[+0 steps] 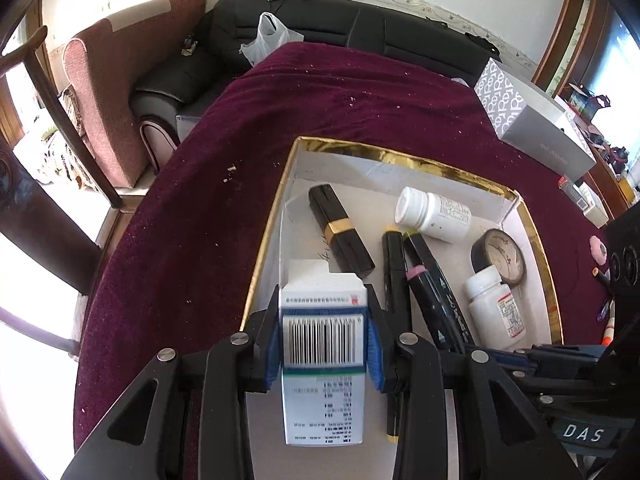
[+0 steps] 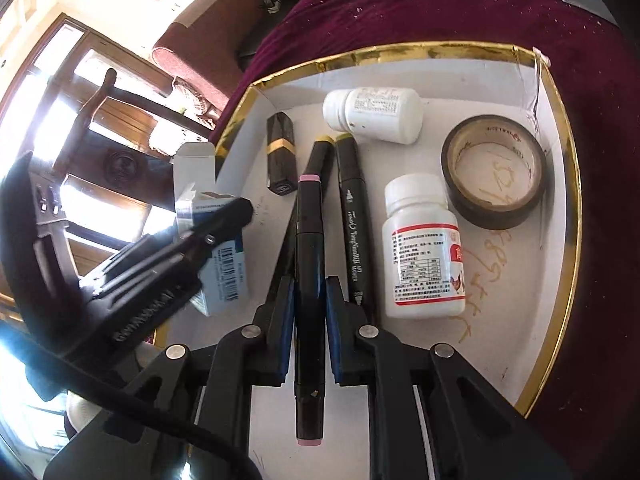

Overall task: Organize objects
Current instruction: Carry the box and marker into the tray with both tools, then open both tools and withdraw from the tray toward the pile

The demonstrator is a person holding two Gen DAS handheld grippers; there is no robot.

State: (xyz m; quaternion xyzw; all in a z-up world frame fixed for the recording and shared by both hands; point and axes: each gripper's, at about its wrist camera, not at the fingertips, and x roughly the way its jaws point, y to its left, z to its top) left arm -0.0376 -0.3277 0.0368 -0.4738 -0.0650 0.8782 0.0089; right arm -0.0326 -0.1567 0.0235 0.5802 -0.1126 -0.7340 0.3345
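Left gripper (image 1: 326,336) clamps a white-and-blue cardboard medicine box (image 1: 323,344) over the left edge of the gold-rimmed white tray (image 1: 404,156). Right gripper (image 2: 307,320) clamps a black pink-capped marker (image 2: 309,280) amid crowded bottles; bare tray floor lies rightward. Maroon velvet tablecloth (image 1: 320,100) surrounds.

A tray (image 2: 568,184) sits on the cloth-covered table (image 1: 320,96). In the tray, seen from the right wrist view, a lipstick (image 2: 281,152) lies leftmost, two markers (image 2: 352,208) right of it, one pill bottle (image 2: 374,115) behind them, another (image 2: 423,246) rightward, beside a tape roll (image 2: 494,172). A tissue box (image 1: 532,120) lies on the table beyond the tray.
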